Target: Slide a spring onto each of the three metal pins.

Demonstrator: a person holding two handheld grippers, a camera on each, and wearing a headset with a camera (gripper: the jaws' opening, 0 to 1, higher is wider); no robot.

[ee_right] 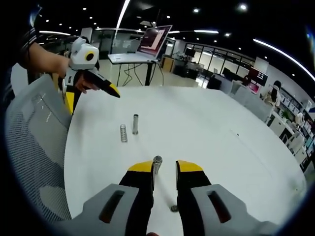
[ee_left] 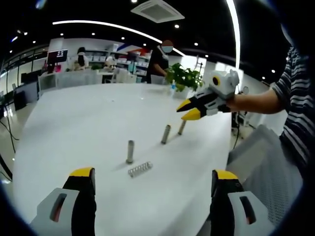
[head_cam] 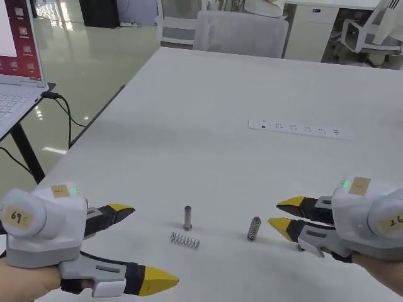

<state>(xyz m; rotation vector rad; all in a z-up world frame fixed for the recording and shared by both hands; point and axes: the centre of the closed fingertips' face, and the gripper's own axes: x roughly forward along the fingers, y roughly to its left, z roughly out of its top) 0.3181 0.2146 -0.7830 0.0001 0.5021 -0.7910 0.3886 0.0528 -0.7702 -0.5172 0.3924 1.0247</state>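
While the person is holding both tools low over the white bench [head_cam: 208, 94], the head view is showing the left claw [head_cam: 140, 244] at seven o'clock, its jaws spread wide and gripping nothing. A yellow sticker [head_cam: 17, 218] on its body is reading "69". The right claw [head_cam: 284, 214] is sitting at four o'clock, jaws parted only a little and empty. Its second sticker [head_cam: 393, 222] is showing a number starting with 2, cut by the edge. Between them a bare pin [head_cam: 187, 218] is standing upright, with a loose spring [head_cam: 184, 240] lying flat just at its six o'clock. A second pin [head_cam: 254, 229], wearing a spring, is standing just off the right claw's tips. A power strip [head_cam: 301, 129] is lying well away at one o'clock. A laptop [head_cam: 12, 63] is glowing at ten o'clock, its text unreadable.

In the left gripper view, the wide jaws are framing the loose spring [ee_left: 140, 168] and three pins running toward one o'clock. The third pin [ee_left: 182, 127] is standing farthest, under the right claw [ee_left: 187, 110].

In the right gripper view, the narrow gap is lining up with the second pin [ee_right: 156, 163]. The bare pin [ee_right: 135, 124] and the loose spring [ee_right: 123, 132] are sitting toward eleven o'clock.
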